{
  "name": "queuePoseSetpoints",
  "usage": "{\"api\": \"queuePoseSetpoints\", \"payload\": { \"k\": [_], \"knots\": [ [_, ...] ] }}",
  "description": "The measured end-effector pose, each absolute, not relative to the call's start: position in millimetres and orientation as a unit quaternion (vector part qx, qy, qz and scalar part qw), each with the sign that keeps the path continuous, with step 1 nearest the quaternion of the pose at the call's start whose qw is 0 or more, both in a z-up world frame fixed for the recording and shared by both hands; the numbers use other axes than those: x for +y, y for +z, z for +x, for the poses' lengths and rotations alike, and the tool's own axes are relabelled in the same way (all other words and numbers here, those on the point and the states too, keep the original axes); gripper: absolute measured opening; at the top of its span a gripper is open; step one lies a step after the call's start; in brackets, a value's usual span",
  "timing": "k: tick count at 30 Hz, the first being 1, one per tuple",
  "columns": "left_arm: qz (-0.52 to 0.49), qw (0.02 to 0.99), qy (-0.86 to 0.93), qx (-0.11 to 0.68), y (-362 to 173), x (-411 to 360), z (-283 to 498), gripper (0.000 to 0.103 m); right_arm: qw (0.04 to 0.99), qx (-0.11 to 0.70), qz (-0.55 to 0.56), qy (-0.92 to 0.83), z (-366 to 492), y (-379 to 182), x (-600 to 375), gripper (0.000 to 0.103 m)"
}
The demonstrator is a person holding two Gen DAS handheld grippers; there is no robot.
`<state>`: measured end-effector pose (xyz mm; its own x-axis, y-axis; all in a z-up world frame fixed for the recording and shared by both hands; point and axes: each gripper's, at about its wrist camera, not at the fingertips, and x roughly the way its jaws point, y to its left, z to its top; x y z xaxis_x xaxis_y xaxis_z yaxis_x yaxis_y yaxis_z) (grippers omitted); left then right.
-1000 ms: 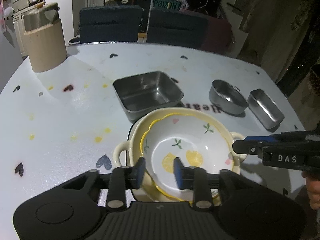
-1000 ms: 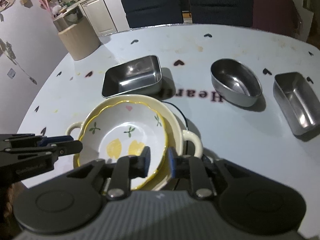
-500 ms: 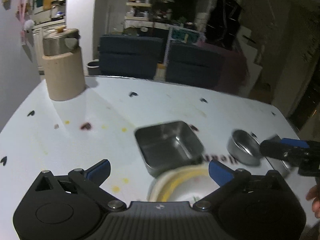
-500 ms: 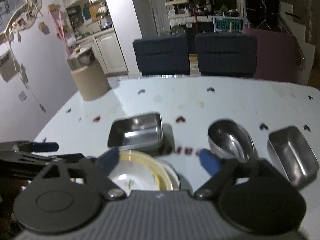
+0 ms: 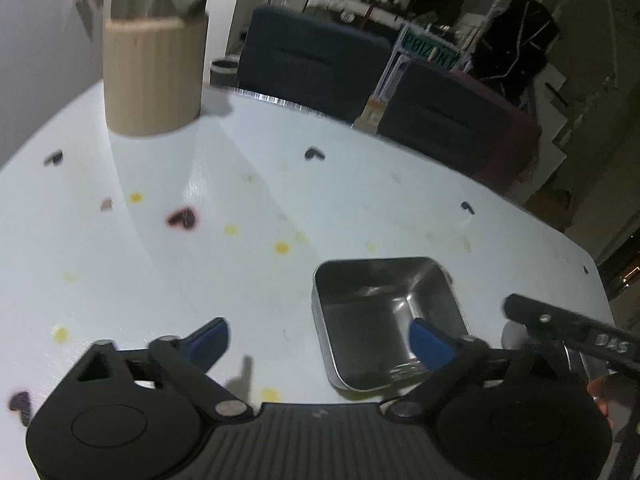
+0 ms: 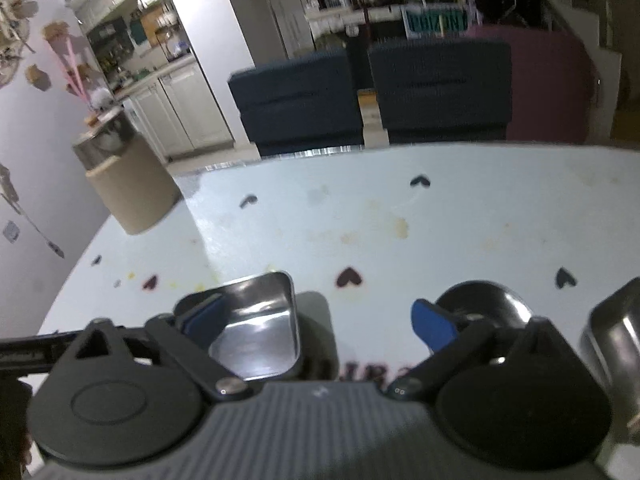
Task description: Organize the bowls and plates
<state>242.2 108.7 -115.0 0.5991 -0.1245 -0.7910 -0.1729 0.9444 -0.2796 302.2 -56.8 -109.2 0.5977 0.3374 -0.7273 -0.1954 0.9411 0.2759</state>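
Observation:
My left gripper (image 5: pixel 320 338) hangs over the white table (image 5: pixel 280 184). Its jaws stand wide and are closing, with no pad pressing on anything. A square steel tray (image 5: pixel 384 312) lies under its right fingertip (image 5: pixel 428 340). My right gripper (image 6: pixel 318 320) is also wide and closing, with only tabletop in its gap. It hovers between the same square tray (image 6: pixel 260 320) and an oval steel bowl (image 6: pixel 484 300). A rectangular steel tin (image 6: pixel 616 332) sits at the far right. The ceramic bowls are out of both views.
A beige canister holding a steel pot (image 5: pixel 154 72) stands at the table's far left, also visible in the right wrist view (image 6: pixel 132 184). Two dark chairs (image 6: pixel 300 104) line the far edge. A black finger of the other gripper (image 5: pixel 568 328) crosses the lower right.
Both grippers opened away from the floral bowl's rim and moved forward over the table. The stacked ceramic bowls slid out of the bottom of both views, and the steel tray came up close.

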Motion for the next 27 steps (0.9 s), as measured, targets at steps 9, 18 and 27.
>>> {"api": "queuePoseSetpoints", "payload": {
  "k": [9,18,27],
  "knots": [
    [-0.203,0.853,0.008,0.481,-145.9,120.0,263.2,0.055,0.859,0.476,0.036,0.187,329.2,-148.3,-23.5,0.047],
    [-0.2,0.853,-0.015,0.483,-150.9,114.8,272.2,0.005,0.856,0.482,0.02,0.186,334.4,-163.9,-11.8,0.005],
    [-0.181,0.888,-0.035,0.42,-104.9,93.9,249.2,0.005,0.877,0.436,0.03,0.199,312.2,-124.2,-27.0,0.004]
  ]
}}
